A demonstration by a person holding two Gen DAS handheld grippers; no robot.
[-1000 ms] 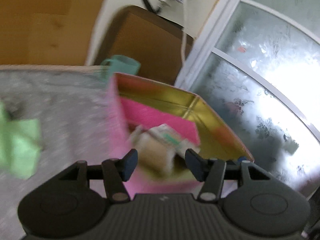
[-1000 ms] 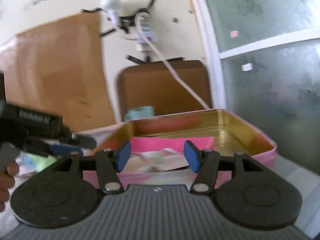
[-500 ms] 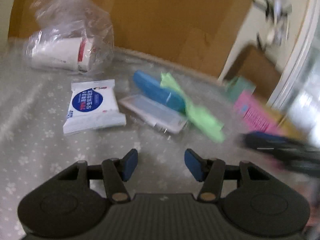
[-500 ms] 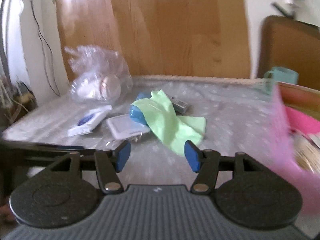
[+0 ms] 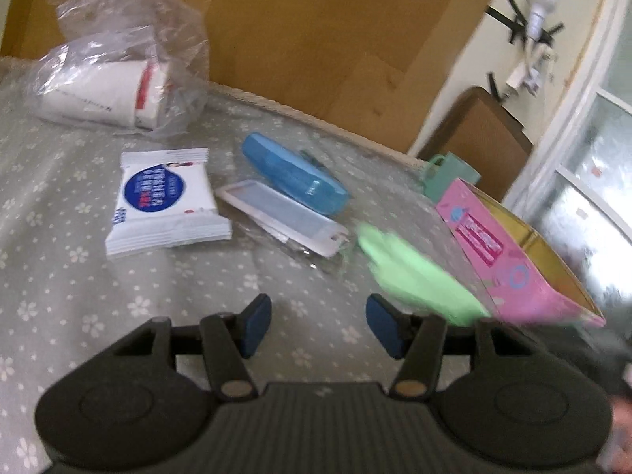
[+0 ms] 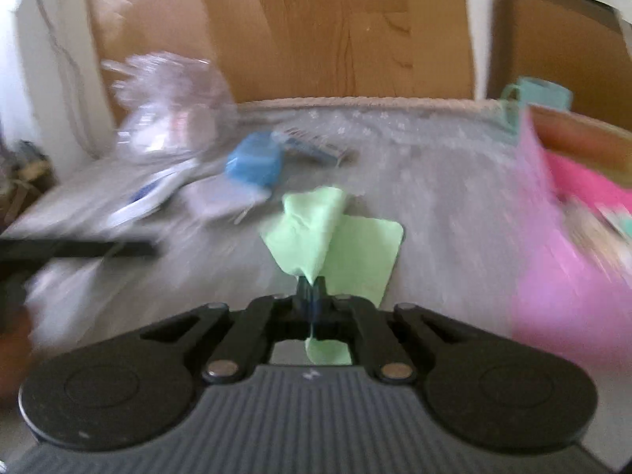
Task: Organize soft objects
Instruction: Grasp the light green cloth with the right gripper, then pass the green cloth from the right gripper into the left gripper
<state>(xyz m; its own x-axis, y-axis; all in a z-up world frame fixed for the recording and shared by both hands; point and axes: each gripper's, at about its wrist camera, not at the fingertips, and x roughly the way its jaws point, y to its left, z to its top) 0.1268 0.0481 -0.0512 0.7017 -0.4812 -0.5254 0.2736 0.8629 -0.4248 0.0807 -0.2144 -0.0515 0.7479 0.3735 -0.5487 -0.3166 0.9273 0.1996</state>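
The right gripper (image 6: 312, 292) is pinched tight on a thin light-green cloth (image 6: 335, 237). The left gripper (image 5: 318, 326), its jaws opening and empty, hangs over the grey flowered tablecloth (image 5: 59, 237) near the pink gold-lined tin box (image 5: 509, 260).

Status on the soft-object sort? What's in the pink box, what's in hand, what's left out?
Done: the pink box already holds a few items, too blurred to name. In hand: the right tool is shut on the green cloth. Left: the wipes pack and the plastic bag lie on the tablecloth; the left tool is open, empty, its jaws opening.
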